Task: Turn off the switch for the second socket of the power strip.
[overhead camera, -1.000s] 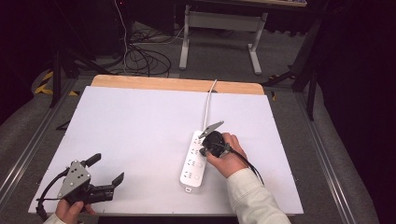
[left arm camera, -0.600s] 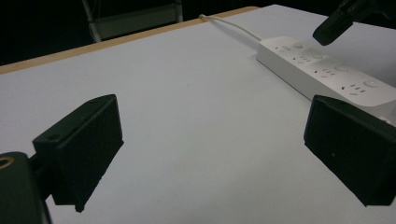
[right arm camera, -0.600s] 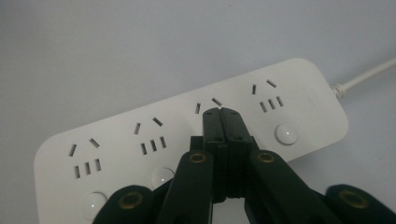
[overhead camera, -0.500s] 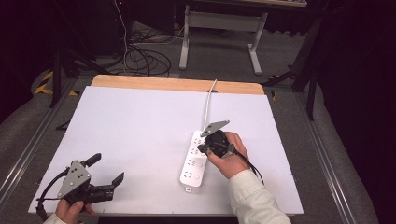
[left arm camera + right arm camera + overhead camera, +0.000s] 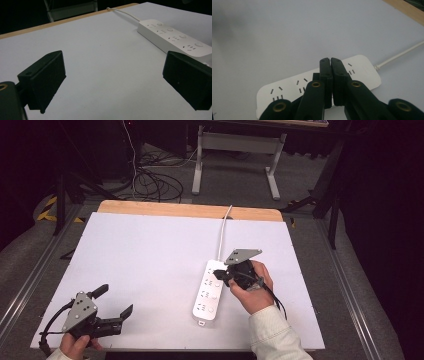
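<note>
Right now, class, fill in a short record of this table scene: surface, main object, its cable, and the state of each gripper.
surface: white table top with a wooden far edge
main object: white power strip, lying flat
cable: white cord running off the far edge
right gripper: jaws shut, empty, over the strip's far end
left gripper: jaws wide open, empty, at the near left corner

No readable text, label or brand on the power strip (image 5: 210,291) or elsewhere
</note>
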`<state>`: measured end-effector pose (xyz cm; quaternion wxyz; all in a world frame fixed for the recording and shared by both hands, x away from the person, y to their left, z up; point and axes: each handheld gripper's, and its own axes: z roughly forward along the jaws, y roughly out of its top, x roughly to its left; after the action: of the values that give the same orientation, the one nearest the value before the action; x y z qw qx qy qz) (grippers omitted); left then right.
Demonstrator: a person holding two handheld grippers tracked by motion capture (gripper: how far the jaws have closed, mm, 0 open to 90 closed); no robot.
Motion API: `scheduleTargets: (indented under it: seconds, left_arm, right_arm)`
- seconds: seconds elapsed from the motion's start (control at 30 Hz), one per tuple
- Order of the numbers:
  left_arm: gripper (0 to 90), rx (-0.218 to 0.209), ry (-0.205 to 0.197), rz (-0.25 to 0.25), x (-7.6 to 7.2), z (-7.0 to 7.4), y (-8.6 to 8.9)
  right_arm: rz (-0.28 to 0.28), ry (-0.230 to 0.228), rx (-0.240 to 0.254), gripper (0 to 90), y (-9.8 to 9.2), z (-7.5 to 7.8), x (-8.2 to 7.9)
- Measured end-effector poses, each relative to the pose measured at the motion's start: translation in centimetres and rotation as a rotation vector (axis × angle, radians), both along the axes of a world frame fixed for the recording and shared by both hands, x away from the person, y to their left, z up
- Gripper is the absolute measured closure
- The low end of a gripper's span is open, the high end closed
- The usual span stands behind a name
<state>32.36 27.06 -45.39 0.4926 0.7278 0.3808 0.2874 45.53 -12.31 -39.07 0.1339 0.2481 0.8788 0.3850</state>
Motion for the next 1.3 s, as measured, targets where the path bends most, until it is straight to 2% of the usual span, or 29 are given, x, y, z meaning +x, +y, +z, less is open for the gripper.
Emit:
scheduleTargets:
  seconds: [0.2,0.33,0.37,0.4,0.43,0.53,0.67,0.8,1.1,1.23,1.3]
  left_arm:
    - [4.9,-0.003,-0.002,-0.001,0.0,0.0,0.0]
    - [4.9,0.006,-0.004,-0.003,0.0,0.0,0.0]
    - [4.9,0.006,-0.003,-0.002,0.0,0.0,0.0]
    - [4.9,0.005,-0.005,-0.001,0.0,0.0,0.0]
    - [4.9,0.003,-0.005,-0.001,0.0,0.0,0.0]
    - [4.9,0.0,-0.002,-0.002,0.0,0.0,0.0]
    - [4.9,-0.002,-0.002,-0.002,0.0,0.0,-0.1]
    - [4.9,-0.001,-0.002,-0.002,0.0,0.0,-0.1]
    - [4.9,-0.001,-0.002,-0.002,0.0,0.0,0.0]
    - [4.9,-0.003,0.009,-0.014,0.0,0.1,0.0]
    - [4.9,-0.006,0.011,-0.018,0.0,0.1,0.0]
  right_arm:
    - [0.011,-0.009,-0.006,81.3,0.2,0.0,-0.5]
    - [0.021,-0.021,0.026,66.6,0.2,0.1,-0.5]
    - [0.012,-0.001,0.034,58.7,0.2,0.0,-0.4]
    - [-0.001,0.025,0.033,55.3,0.1,-0.1,-0.4]
    - [-0.012,0.028,0.03,52.8,0.1,-0.1,-0.4]
    - [-0.029,-0.029,0.043,39.3,0.0,-0.1,-0.5]
    - [-0.023,-0.05,0.086,30.7,-0.1,0.0,-0.8]
    - [-0.019,-0.067,0.12,26.9,-0.4,0.3,-1.1]
    - [-0.014,-0.083,0.15,19.7,-0.9,0.6,-1.6]
    - [-0.013,-0.085,0.204,16.0,-2.0,1.0,-2.2]
    - [-0.017,-0.087,0.212,15.1,-2.6,1.0,-2.5]
